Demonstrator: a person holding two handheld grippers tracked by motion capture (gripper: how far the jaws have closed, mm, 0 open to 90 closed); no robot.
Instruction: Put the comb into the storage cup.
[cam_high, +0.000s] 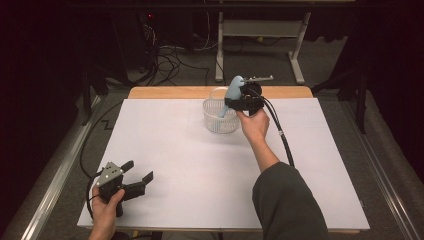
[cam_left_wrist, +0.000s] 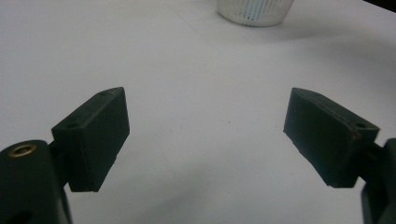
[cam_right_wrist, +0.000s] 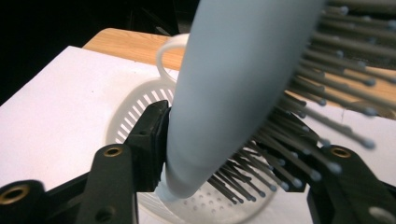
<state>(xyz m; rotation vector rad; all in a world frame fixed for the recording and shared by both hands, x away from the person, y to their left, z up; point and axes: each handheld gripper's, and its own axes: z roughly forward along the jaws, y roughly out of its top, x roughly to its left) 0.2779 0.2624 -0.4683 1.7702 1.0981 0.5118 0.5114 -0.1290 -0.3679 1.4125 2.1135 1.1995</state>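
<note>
A pale blue hairbrush (cam_right_wrist: 233, 88) is clamped between the jaws of the right gripper (cam_right_wrist: 224, 154), its bristles (cam_right_wrist: 299, 126) pressed against one jaw and its smooth back against the other. The brush is held just above a white slotted basket (cam_right_wrist: 140, 100), whose perforated floor is seen beneath the brush's lower end. In the high view, the right gripper (cam_high: 239, 103) is raised over the basket (cam_high: 214, 122) near the table's far edge, with the hairbrush (cam_high: 231, 94) tilted upward and a cable (cam_high: 280, 134) trailing back beside the forearm.

The left gripper (cam_high: 134, 176) is held low at the near left corner, well apart from the basket, its jaws spread wide with nothing between them. In the left gripper view, the same gripper (cam_left_wrist: 205, 135) is seen above bare white surface, with the basket's (cam_left_wrist: 254, 10) base cut off at the top edge.

The table (cam_high: 170, 160) is covered by a white sheet, a strip of wood (cam_high: 165, 92) left exposed along the far side. Beyond it, a grey carpeted floor (cam_high: 330, 60), loose cables (cam_high: 170, 62) and a white table frame (cam_high: 260, 30) are seen against a dark room. No writing or brand can be read. The upper end of the brush is cut off in the right gripper view, and much of the room's background is lost in darkness.
</note>
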